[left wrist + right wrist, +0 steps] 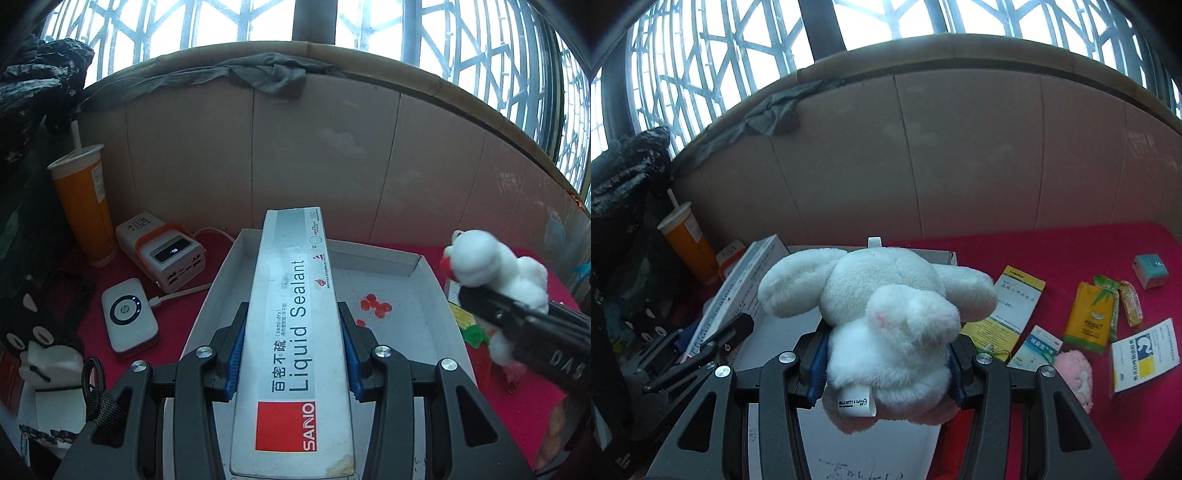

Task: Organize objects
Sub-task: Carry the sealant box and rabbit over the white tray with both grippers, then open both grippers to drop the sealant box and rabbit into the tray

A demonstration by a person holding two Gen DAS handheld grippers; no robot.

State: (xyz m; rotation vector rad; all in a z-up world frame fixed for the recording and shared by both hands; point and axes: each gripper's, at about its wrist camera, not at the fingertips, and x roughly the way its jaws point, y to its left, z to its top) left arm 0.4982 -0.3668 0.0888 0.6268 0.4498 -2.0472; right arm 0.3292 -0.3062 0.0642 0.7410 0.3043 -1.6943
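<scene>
My left gripper (291,325) is shut on a long white "Liquid Sealant" box (295,332) and holds it above a shallow white cardboard tray (424,291). My right gripper (886,354) is shut on a white plush rabbit (882,314), held over the tray's right side (945,256). In the left wrist view the rabbit (491,266) and the right gripper (476,299) show at the tray's right edge. In the right wrist view the sealant box (738,288) and left gripper (713,336) show at left.
On the red cloth (1071,251), right: medicine boxes (1004,310), a yellow tissue pack (1089,317), a teal cube (1150,269), a pink plush (1075,373). Left: an orange cup (83,206), a power bank (173,258), a white router (129,321). A cardboard wall (314,147) stands behind.
</scene>
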